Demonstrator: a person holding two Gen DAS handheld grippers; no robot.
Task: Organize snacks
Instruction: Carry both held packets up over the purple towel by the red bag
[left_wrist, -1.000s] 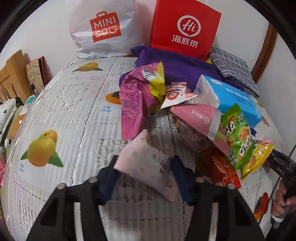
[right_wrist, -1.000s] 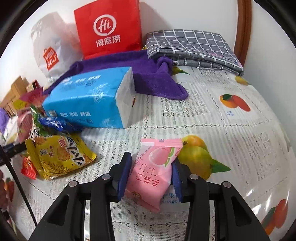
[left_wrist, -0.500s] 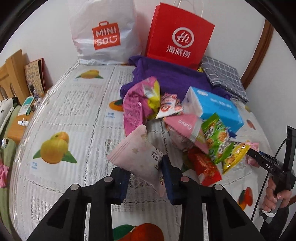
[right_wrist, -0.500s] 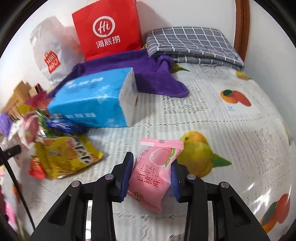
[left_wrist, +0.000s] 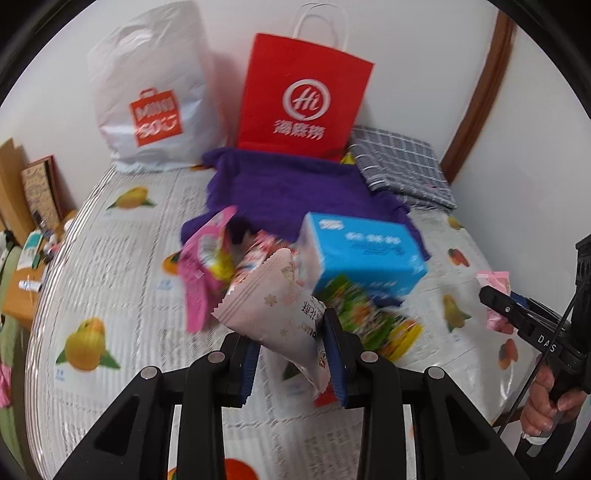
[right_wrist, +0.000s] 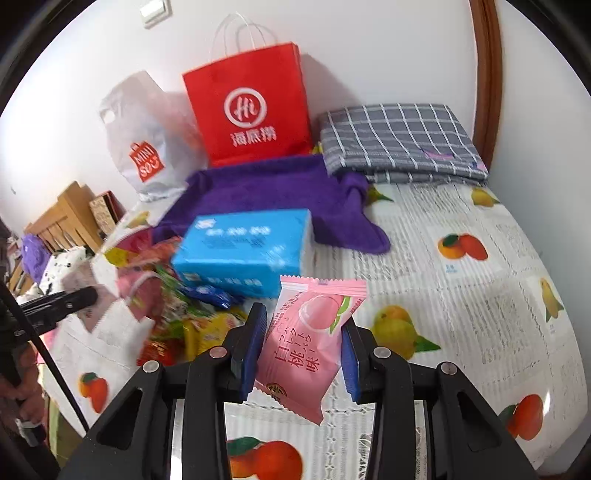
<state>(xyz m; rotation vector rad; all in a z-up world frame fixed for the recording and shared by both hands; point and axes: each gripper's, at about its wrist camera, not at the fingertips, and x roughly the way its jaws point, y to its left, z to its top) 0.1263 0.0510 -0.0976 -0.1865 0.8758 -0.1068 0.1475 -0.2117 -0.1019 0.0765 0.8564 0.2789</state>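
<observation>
My left gripper (left_wrist: 291, 350) is shut on a pale pink snack packet (left_wrist: 275, 306) and holds it above the table. My right gripper (right_wrist: 303, 350) is shut on a pink peach-flavour snack packet (right_wrist: 308, 343), also lifted off the table; it shows in the left wrist view (left_wrist: 495, 295) at the far right. A pile of snack bags (left_wrist: 207, 269) lies mid-table beside a blue tissue pack (left_wrist: 360, 253), seen too in the right wrist view (right_wrist: 242, 251). A red paper bag (left_wrist: 303, 99) and a white Miniso bag (left_wrist: 155, 110) stand at the back wall.
A purple towel (left_wrist: 288, 188) lies in front of the red bag. A folded grey checked cloth (right_wrist: 399, 142) sits at the back right. The table has a fruit-print cover (right_wrist: 480, 288). Wooden furniture (left_wrist: 14, 184) and clutter stand off the left edge.
Both grippers have risen and pulled back with their packets held. The views now take in more of the table and the bags at the back.
</observation>
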